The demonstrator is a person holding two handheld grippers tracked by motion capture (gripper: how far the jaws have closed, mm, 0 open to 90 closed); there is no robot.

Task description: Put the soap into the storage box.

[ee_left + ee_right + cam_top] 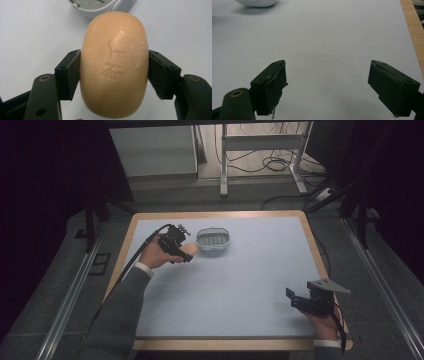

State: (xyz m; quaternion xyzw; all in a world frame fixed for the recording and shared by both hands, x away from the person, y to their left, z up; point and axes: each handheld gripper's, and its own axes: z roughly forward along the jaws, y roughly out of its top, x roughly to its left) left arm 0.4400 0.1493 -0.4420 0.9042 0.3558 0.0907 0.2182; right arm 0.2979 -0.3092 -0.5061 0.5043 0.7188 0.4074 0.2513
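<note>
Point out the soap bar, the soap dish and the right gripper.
soap bar [114, 65]: left gripper view, middle of its stamped face.
soap dish [214, 240]: high view, its ribbed inside.
right gripper [327, 85]: right gripper view, gap midway between its open fingertips.

A desk [240, 290] with a pale grey-blue top and a light wooden edge [210, 214] stands in the middle of the high view. Grey carpeted floor [395, 285] surrounds it, and a metal rail [67, 302] runs along the floor on each side. Behind the desk stands a white cabinet [152, 150], and beside it a pale metal frame [262, 142] with two upright legs and a crossbar. Black cables [272, 165] lie in loops on the floor under that frame, and further cables trail past the desk's far right corner. The edges of the room are dark, and what stands there cannot be told.
</note>
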